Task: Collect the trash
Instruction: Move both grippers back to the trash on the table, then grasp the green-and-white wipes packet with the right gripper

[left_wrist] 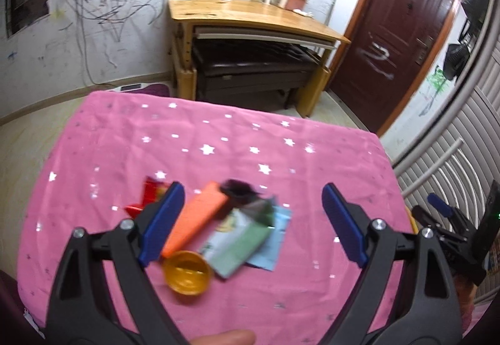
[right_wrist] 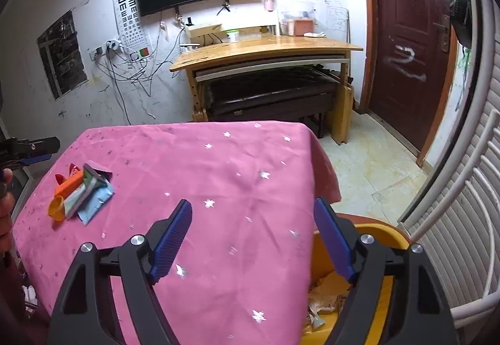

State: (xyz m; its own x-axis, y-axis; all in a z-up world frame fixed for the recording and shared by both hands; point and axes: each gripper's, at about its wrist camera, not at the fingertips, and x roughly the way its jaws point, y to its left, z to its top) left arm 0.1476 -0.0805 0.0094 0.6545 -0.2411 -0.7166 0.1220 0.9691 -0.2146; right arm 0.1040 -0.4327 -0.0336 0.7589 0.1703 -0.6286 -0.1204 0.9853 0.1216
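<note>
Left wrist view: left gripper [left_wrist: 250, 220] hangs released, jaws wide, nothing between the pads, over the trash pile [left_wrist: 218, 226] on the pink-clothed bench [left_wrist: 281, 151]. Orange tube [left_wrist: 195, 220], yellow cap [left_wrist: 187, 272] and wrappers lie bunched, probably for one-by-one pickup.

Right wrist view: right gripper [right_wrist: 253, 239] released and empty, near the bench edge above the yellow bin [right_wrist: 379, 307], which sits beside the bench, likely for short drops.

Pink cloth [left_wrist: 218, 132], silver stars; orange cap [left_wrist: 187, 274]; orange wrapper [left_wrist: 195, 220]; green packet [left_wrist: 240, 245]; yellow bin [right_wrist: 387, 298].
</note>
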